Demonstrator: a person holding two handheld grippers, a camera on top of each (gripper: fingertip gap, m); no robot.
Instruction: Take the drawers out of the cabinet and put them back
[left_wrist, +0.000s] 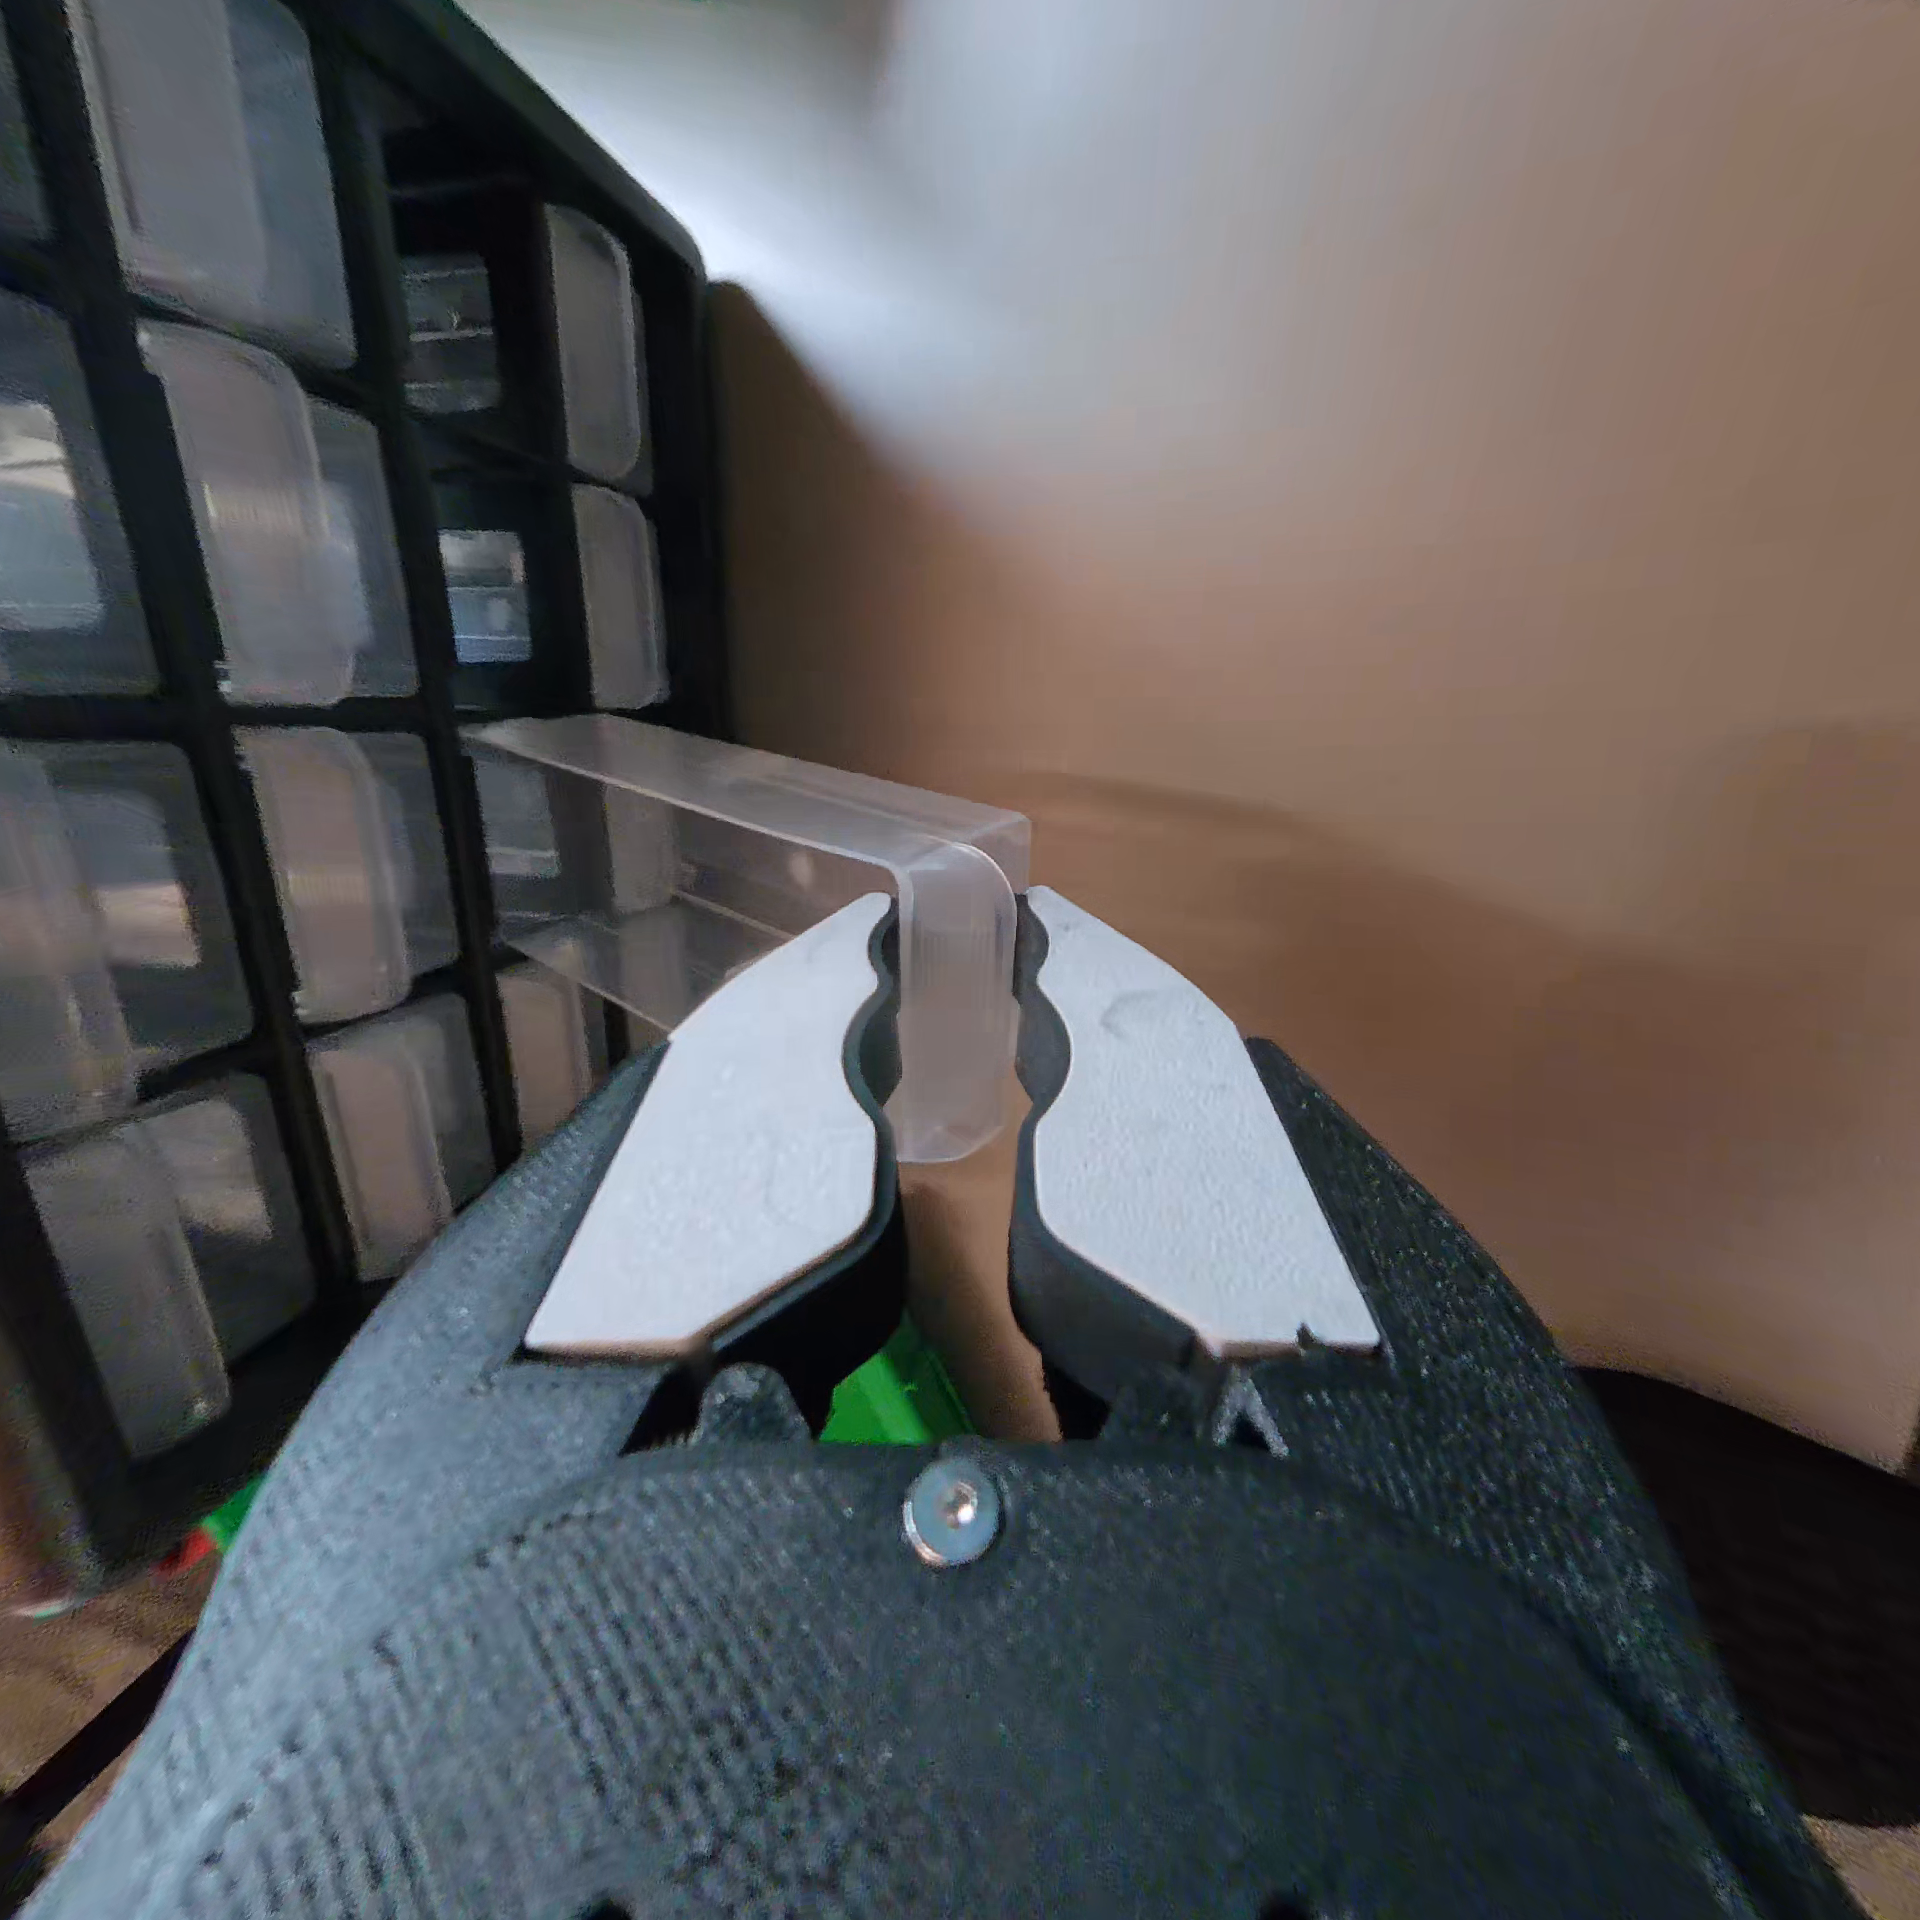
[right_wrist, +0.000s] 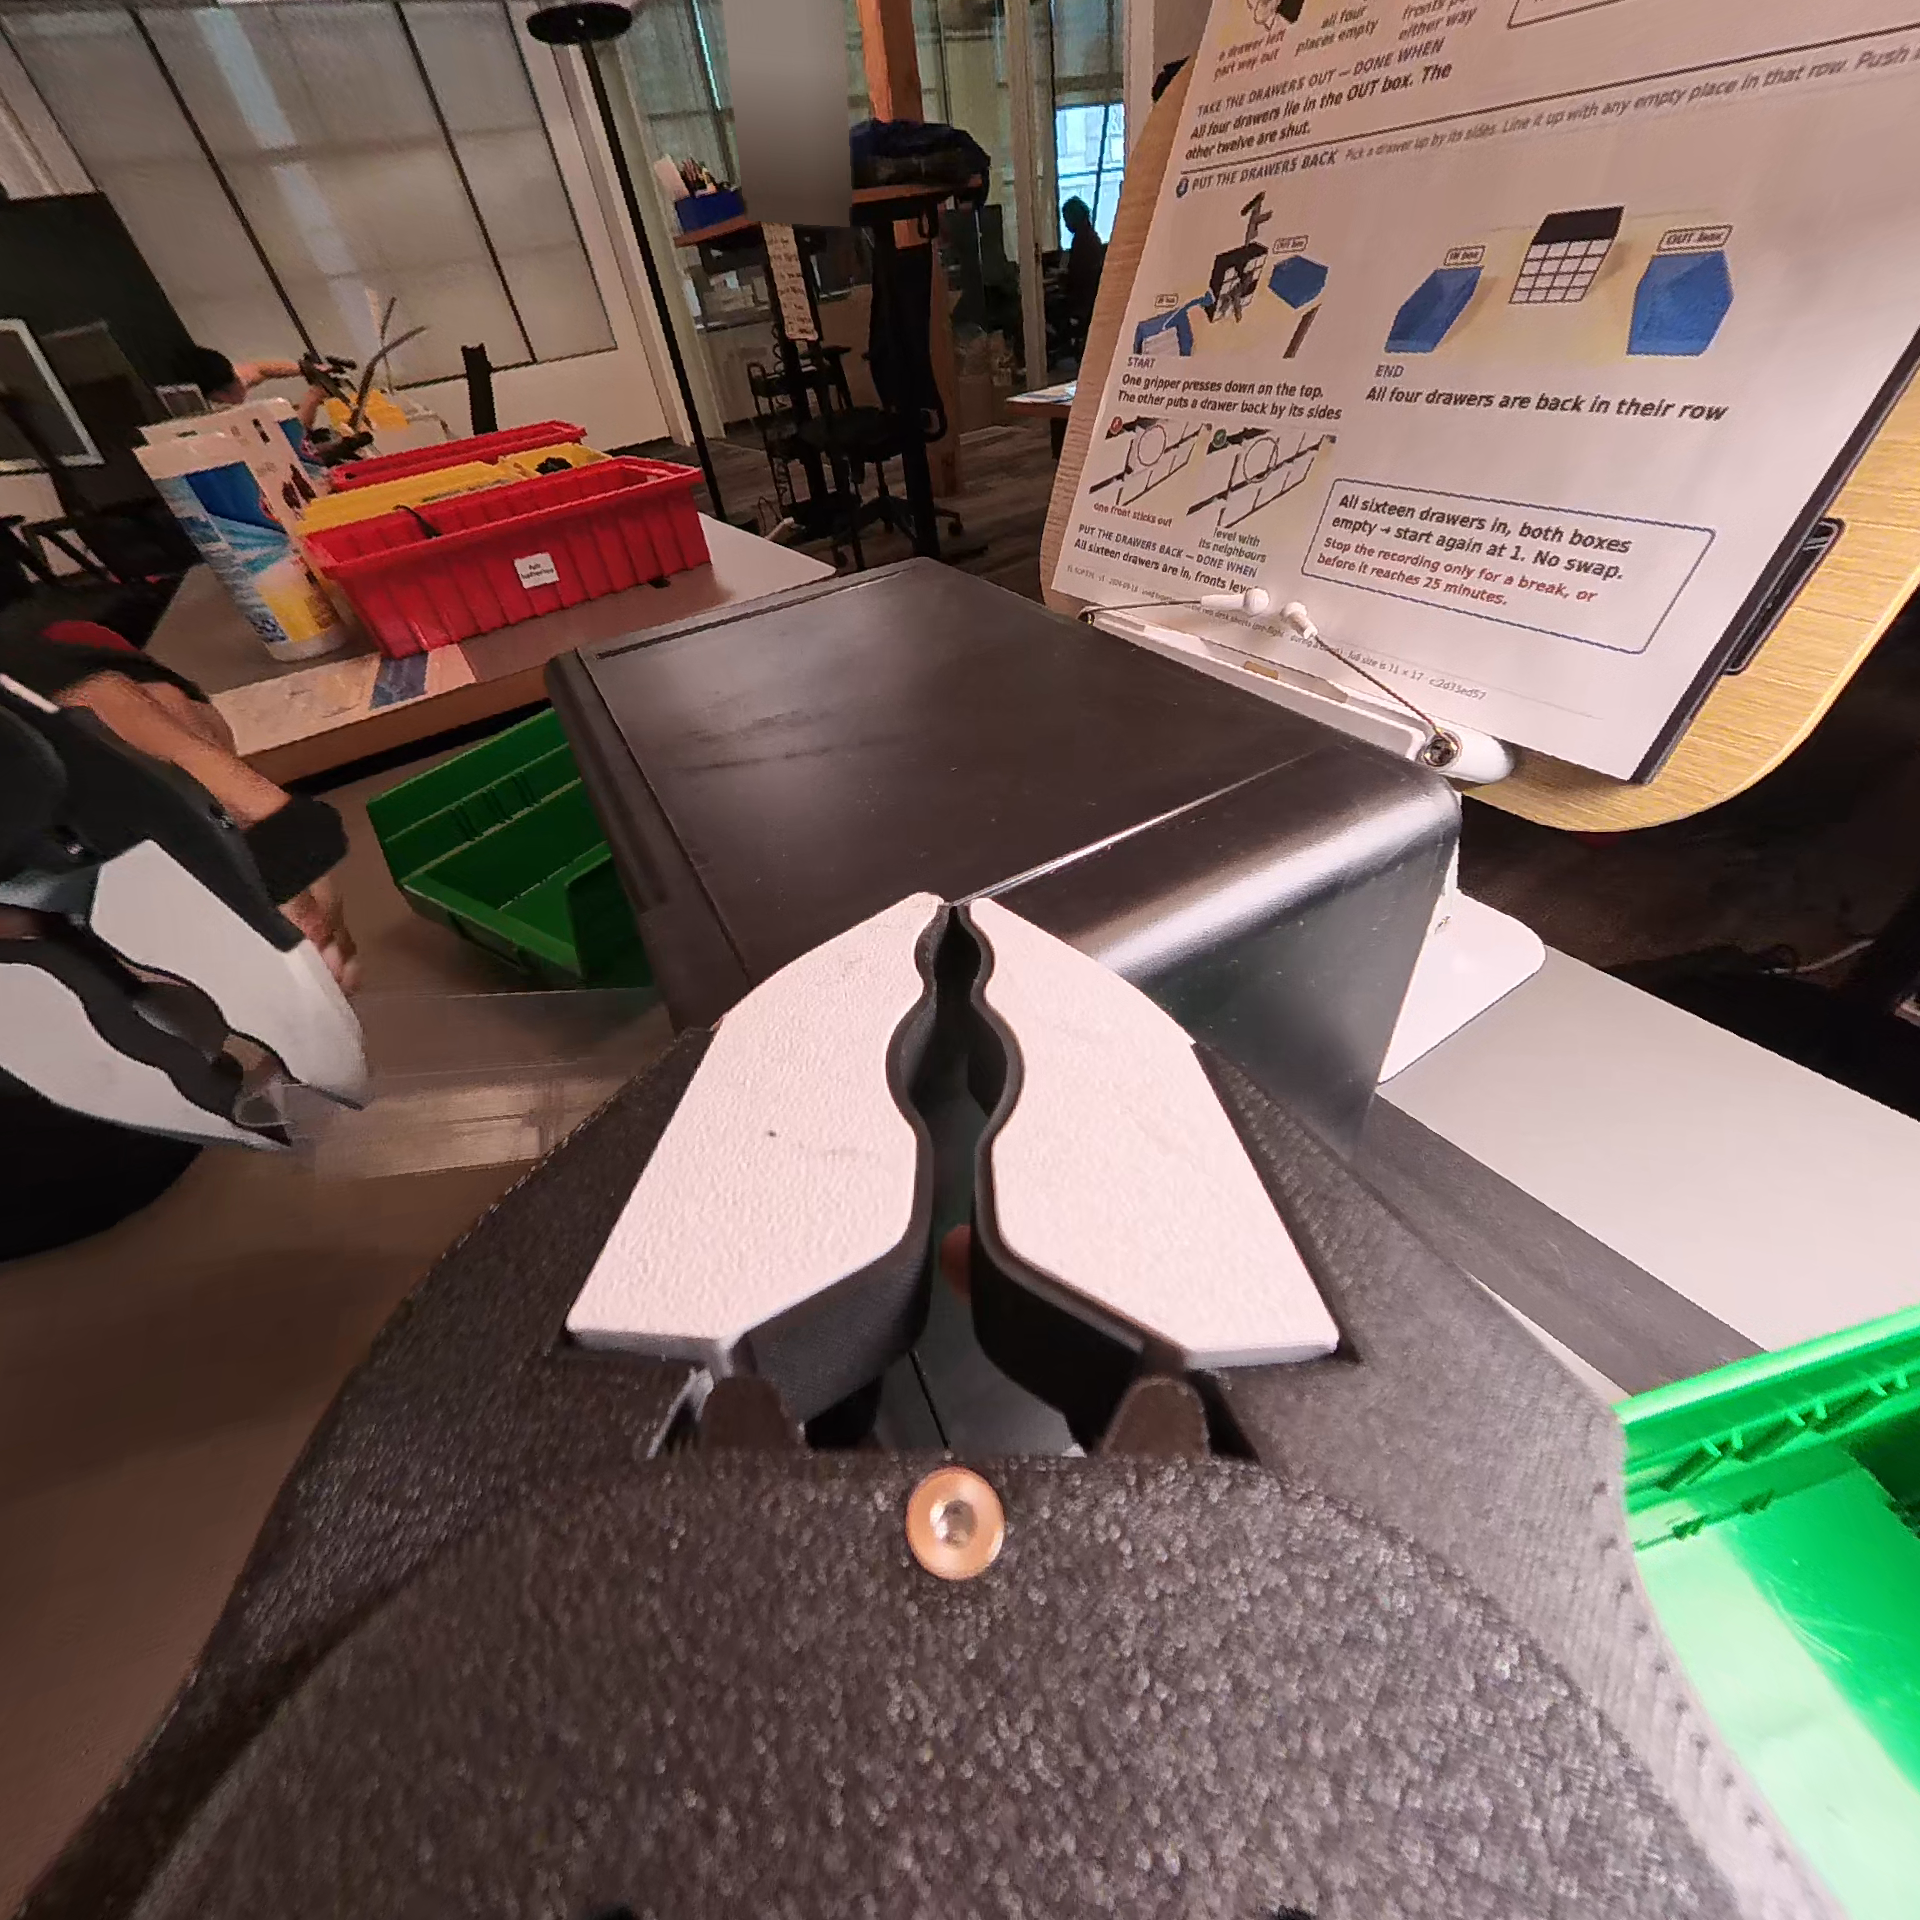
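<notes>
Left tool (left_wrist: 956, 914) clamped on the front pull tab of a clear drawer (left_wrist: 748, 831), which sticks partway out of the black cabinet (left_wrist: 416, 582), rightmost column, other drawers flush. Right tool (right_wrist: 951, 912) pinched closed, nothing between its fingers, tips at the cabinet's top front edge. Green bin (right_wrist: 499, 831) sits left of the cabinet on the table (right_wrist: 1662, 1122).

My left wrist view is dim and warm, and the cabinet (left_wrist: 312, 623) smears with motion blur at the left edge. My right wrist view is brighter, daylight coming through far windows (right_wrist: 312, 177); straight lines bow outward, and the cabinet top shows glare.
</notes>
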